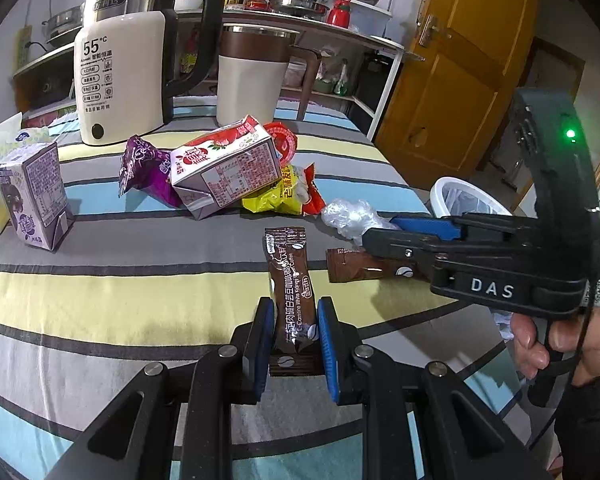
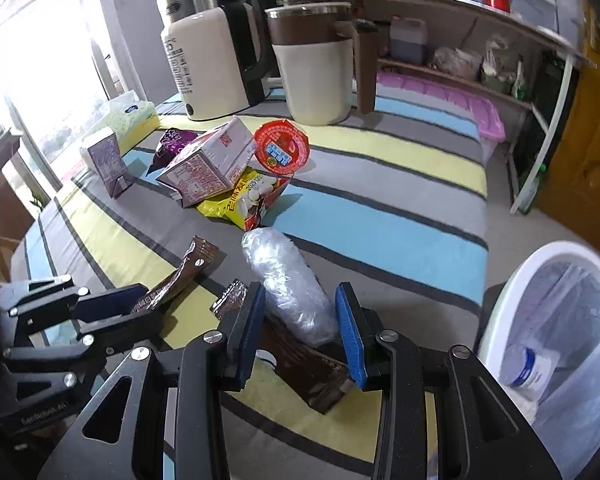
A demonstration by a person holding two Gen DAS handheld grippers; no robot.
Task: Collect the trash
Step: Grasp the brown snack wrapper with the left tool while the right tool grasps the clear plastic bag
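Observation:
My left gripper [image 1: 296,320] is shut on a brown coffee stick sachet [image 1: 290,284], also seen in the right wrist view [image 2: 180,280]. My right gripper [image 2: 300,312] has its jaws around a crumpled clear plastic wrap [image 2: 288,284], pads close but not clearly pressing; it lies on the striped cloth over a second brown sachet [image 2: 312,372]. In the left wrist view the wrap [image 1: 352,216] sits at the right gripper's tip [image 1: 380,230]. A white bin [image 2: 560,332] with a liner stands right of the table.
Behind lie a red-white milk carton [image 1: 224,168], a purple carton [image 1: 34,196], a purple wrapper [image 1: 144,168], a yellow snack bag [image 1: 280,196] and a red lid [image 2: 282,146]. A kettle [image 1: 120,64] and jug [image 1: 252,76] stand at the back. A tissue pack [image 2: 132,118] is left.

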